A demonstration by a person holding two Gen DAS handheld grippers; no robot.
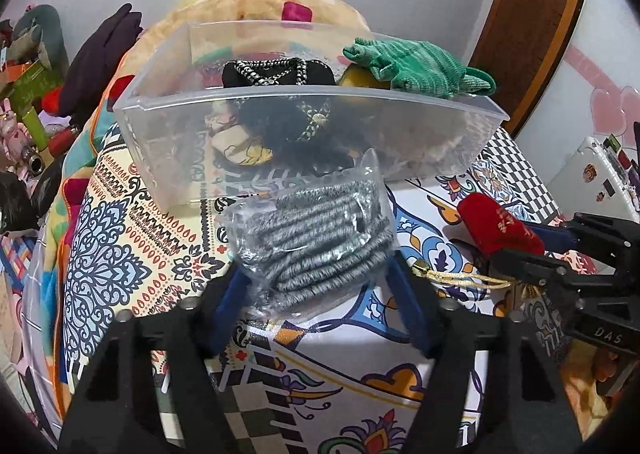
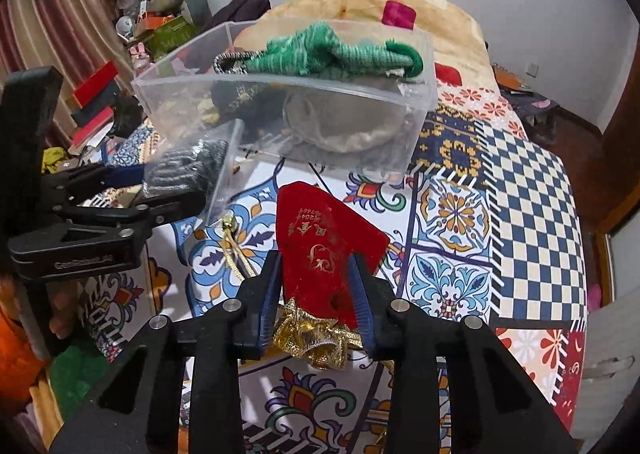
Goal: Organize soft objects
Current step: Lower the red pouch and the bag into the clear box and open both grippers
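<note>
A clear plastic bin (image 1: 168, 121) stands on the patterned bed and holds a black chain bag (image 1: 276, 73), a green knitted cloth (image 1: 416, 61) and other soft items. My left gripper (image 1: 316, 274) is shut on a clear packet of grey cord (image 1: 320, 230), held just in front of the bin. My right gripper (image 2: 316, 282) is shut on a red velvet pouch (image 2: 324, 230) with a gold ribbon (image 2: 312, 338), right of the left one. The bin (image 2: 416, 133) and green cloth (image 2: 340, 53) also show in the right wrist view, as does the left gripper (image 2: 176, 189) with its packet (image 2: 188, 169).
The bed has a patterned cover (image 2: 520, 189) and a peach blanket (image 2: 440, 13) behind the bin. A gold tassel cord (image 2: 236, 254) lies on the cover between the grippers. Clutter and boxes (image 2: 152, 25) stand at the left; a white case (image 1: 592, 181) is at the right.
</note>
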